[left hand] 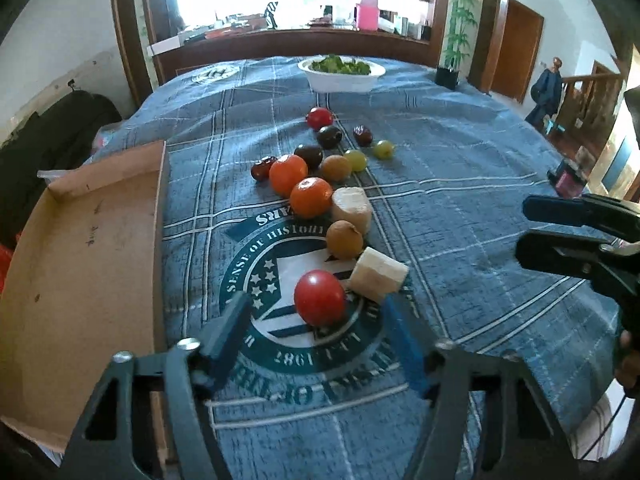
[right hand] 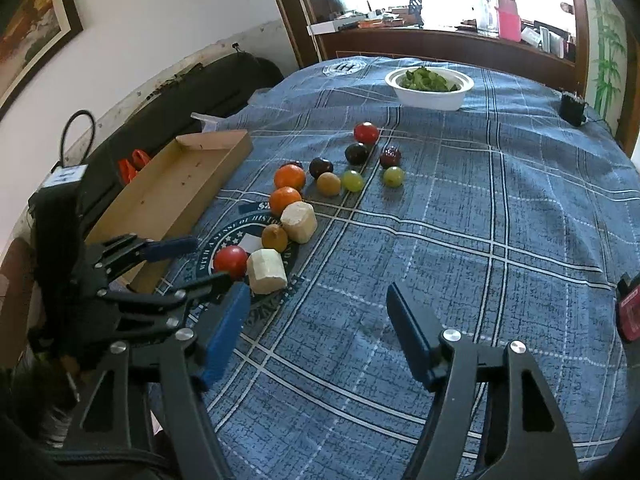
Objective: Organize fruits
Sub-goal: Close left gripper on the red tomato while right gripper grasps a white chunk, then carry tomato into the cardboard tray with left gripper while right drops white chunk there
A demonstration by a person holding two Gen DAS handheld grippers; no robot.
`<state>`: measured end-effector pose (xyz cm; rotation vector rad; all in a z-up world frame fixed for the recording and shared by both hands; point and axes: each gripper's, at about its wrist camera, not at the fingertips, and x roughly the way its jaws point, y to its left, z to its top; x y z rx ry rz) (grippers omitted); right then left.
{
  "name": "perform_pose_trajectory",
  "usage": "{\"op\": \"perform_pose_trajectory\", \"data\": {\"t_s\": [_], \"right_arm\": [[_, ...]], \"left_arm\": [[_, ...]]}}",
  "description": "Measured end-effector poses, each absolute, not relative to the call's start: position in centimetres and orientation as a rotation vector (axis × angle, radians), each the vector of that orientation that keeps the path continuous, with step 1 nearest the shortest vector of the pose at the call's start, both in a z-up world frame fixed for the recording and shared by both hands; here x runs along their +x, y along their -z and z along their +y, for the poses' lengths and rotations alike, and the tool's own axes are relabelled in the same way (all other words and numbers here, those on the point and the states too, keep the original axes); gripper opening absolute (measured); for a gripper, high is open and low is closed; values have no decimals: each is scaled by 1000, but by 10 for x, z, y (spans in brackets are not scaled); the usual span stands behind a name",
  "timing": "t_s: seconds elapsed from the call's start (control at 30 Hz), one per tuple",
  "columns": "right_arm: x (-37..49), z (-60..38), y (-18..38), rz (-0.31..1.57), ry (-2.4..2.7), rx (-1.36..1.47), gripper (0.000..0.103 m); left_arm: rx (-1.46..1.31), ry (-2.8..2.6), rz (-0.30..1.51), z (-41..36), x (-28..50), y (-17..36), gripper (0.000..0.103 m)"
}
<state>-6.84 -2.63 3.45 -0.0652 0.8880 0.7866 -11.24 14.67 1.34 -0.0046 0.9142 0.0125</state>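
Blue-padded fingers of the left gripper [left hand: 318, 326] stand wide apart, low over the cloth, with a red tomato [left hand: 319, 297] between their tips and touching neither. Just beyond the tomato lies a pale cut chunk [left hand: 378, 273], then a brown fruit [left hand: 344, 239], a second pale chunk [left hand: 352, 208], two oranges [left hand: 311, 197] and, farther off, dark plums [left hand: 308, 155] and green grapes [left hand: 355, 159]. Under the tomato a round emblem [left hand: 280, 280] on the blue checked tablecloth [left hand: 460, 200] reads upside down; "SENSE OF HISTORY" and "1987" can be made out. Left of the tomato sits a cardboard tray [left hand: 80, 260], its near wall just beside the emblem.

From the right wrist view, the right gripper [right hand: 316, 320] also stands apart and holds nothing, over bare cloth right of the tomato, with open room to the table's edge. Only this view shows a red device [right hand: 628, 312] at that edge. A white bowl of greens [right hand: 430, 96] stands far beyond the fruit.
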Motion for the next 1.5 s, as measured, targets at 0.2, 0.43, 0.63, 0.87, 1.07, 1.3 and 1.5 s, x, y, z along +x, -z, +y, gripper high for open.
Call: {"op": "perform_pose_trajectory", "data": {"t_s": [0.2, 0.43, 0.63, 0.87, 1.07, 1.3, 1.5], "right_arm": [[-65, -17, -27, 914, -815, -70, 71], [-61, 11, -13, 953, -882, -86, 60], [-56, 50, 4, 972, -891, -171, 52], [-60, 72, 14, 955, -841, -263, 34], [-70, 77, -2, 947, -911, -197, 33], [-86, 104, -21, 921, -1012, -170, 33], [-93, 124, -28, 914, -1060, -173, 33]], "left_arm": [[25, 3, 972, 146, -96, 5, 39], [18, -3, 959, 153, -109, -1, 30], [-17, -27, 905, 166, -138, -28, 30], [-47, -85, 891, 183, -149, -38, 30], [-61, -134, 858, 200, -159, -51, 30], [-93, -209, 840, 229, -174, -58, 30], [-122, -262, 834, 250, -183, -58, 30]]}}
